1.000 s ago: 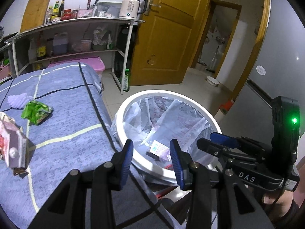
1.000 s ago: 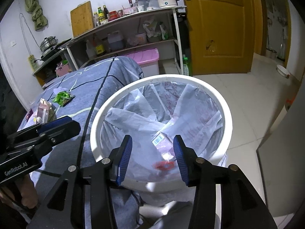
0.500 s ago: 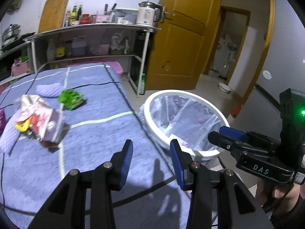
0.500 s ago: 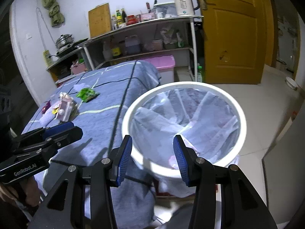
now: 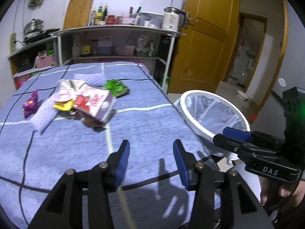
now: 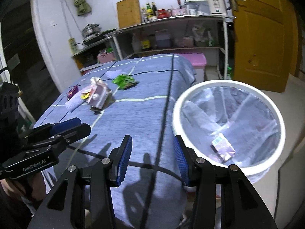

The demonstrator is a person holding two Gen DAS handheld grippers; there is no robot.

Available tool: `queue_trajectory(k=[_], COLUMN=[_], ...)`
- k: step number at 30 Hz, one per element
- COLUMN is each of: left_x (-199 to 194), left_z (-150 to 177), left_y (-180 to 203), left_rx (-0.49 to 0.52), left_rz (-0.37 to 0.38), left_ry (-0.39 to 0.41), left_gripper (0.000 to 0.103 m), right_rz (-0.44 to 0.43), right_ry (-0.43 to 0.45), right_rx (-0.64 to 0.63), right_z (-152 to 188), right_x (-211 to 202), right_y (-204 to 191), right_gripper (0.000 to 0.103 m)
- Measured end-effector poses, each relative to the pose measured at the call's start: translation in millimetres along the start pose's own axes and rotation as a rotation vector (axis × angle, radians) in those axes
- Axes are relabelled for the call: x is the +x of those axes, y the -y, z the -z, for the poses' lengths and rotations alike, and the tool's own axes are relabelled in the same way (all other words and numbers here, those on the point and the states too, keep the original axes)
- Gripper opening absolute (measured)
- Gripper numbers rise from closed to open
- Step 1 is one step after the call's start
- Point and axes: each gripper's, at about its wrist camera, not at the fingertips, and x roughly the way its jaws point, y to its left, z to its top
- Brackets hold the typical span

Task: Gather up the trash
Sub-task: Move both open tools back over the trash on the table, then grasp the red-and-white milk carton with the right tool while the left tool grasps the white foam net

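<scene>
A pile of trash lies on the blue-clothed table (image 5: pixel 144 126): a pink carton (image 5: pixel 95 103), a green wrapper (image 5: pixel 116 87), a purple packet (image 5: pixel 30 103), a white foam sleeve (image 5: pixel 45 114). My left gripper (image 5: pixel 150 152) hovers over the cloth short of the pile, its jaws opening with nothing between them. The right gripper (image 6: pixel 152 148) stands open and empty over the table's edge, beside the white lined bin (image 6: pixel 177 103). A small carton (image 6: pixel 223 147) lies inside the bin. The pile shows in the right wrist view too, with the carton (image 6: pixel 99 95) and green wrapper (image 6: pixel 124 81).
A metal shelf (image 5: pixel 118 27) with a kettle (image 5: pixel 171 21), bottles and a cutting board stands behind the table. A yellow door (image 5: pixel 205 38) is at the right. A pink lidded box (image 6: pixel 196 61) sits under the shelf. The bin stands on the floor against the table's right edge.
Both views have swung from the bin toward the table, so the trash pile now sits ahead. The left jaws have widened. The right jaws kept their gap.
</scene>
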Motion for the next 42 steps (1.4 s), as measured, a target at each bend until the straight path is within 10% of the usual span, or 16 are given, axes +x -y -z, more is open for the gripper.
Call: queue_trajectory(k=[42], left_x=[24.3], left_z=[-25.6], left_y=[-180.9], left_rx=[-0.171], left_rz=[-0.277], left_ry=[-0.015], left_gripper=[0.073], right_rz=[-0.076], right_ry=[-0.013], right_rx=[-0.516], right_z=[-67.7], right_x=[128.1], right_y=[-130.8], right_gripper=[0.067])
